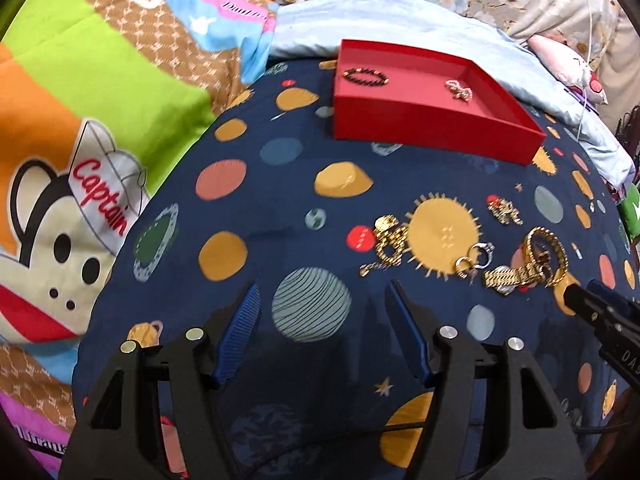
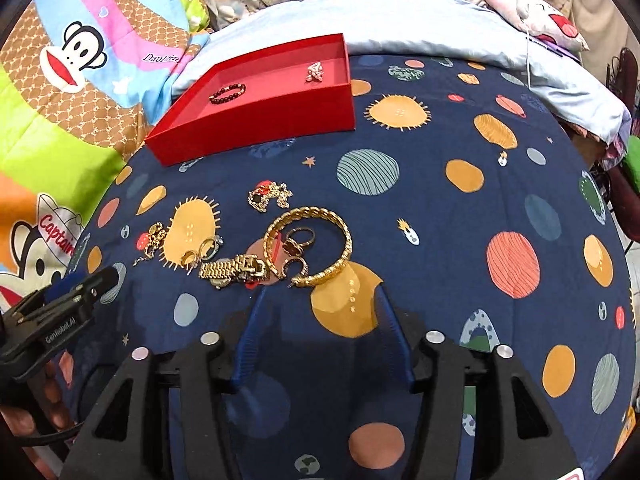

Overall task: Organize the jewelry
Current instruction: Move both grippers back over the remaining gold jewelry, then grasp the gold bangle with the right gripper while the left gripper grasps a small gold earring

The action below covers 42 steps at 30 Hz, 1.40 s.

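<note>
A red tray [image 2: 260, 128] at the back holds a dark bead bracelet [image 2: 227, 93] and a pale pearl piece [image 2: 315, 72]. On the blue sheet lie a gold bangle [image 2: 308, 213] with rings [image 2: 300, 240] inside it, a gold watch band [image 2: 232, 270], two more rings [image 2: 200, 252], and two gold chains [image 2: 272, 196] [image 2: 156, 234]. My right gripper [image 2: 320, 292] stands open just short of the bangle's near end, touching nothing. My left gripper [image 1: 322, 286] is open over bare sheet, left of the jewelry pile [image 1: 508, 276]. The tray [image 1: 420, 128] lies beyond it.
The planet-print sheet [image 1: 280, 220] covers a bed. A cartoon monkey quilt [image 1: 80, 200] lies at the left and a light blue pillow [image 2: 440, 28] behind the tray. A hand [image 2: 24, 420] grips the left tool at the lower left of the right wrist view.
</note>
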Each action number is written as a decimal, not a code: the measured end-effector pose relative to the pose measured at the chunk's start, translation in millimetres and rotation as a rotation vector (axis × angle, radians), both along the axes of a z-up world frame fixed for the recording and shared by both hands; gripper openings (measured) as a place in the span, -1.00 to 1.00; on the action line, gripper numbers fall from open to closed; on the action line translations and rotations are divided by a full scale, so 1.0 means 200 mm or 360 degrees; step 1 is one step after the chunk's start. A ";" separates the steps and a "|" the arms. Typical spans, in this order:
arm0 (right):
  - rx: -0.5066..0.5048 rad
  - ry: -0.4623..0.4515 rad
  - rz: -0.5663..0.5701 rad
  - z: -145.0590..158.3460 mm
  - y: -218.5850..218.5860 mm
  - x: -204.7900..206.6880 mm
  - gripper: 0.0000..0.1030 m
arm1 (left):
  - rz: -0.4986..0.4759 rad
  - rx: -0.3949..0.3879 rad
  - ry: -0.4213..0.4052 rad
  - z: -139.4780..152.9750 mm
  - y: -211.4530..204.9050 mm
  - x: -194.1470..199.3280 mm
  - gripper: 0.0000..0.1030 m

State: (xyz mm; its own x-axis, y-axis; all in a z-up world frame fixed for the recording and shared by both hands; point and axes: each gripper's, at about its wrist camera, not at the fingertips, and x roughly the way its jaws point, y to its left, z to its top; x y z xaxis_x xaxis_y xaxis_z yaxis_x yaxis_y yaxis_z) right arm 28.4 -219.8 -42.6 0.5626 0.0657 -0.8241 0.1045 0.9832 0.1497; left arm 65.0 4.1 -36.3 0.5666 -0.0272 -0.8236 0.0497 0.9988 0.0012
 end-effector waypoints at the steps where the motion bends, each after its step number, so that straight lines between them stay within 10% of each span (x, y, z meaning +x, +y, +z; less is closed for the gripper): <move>1: -0.0012 -0.0007 -0.0002 0.00 0.00 0.01 0.14 | 0.0009 0.0003 0.0003 0.00 0.01 0.00 0.22; 42: -0.0093 -0.0068 0.0025 0.00 0.09 0.24 0.12 | 0.0006 -0.0076 0.0086 -0.11 -0.11 0.22 0.25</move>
State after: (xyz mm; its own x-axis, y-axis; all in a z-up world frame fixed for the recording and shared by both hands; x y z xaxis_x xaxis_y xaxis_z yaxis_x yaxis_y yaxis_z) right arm 75.9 -202.1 -41.7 0.5968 0.0273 -0.8020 0.0840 0.9918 0.0962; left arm 108.8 -18.2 -58.5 0.5216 -0.0654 -0.8507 0.0449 0.9978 -0.0492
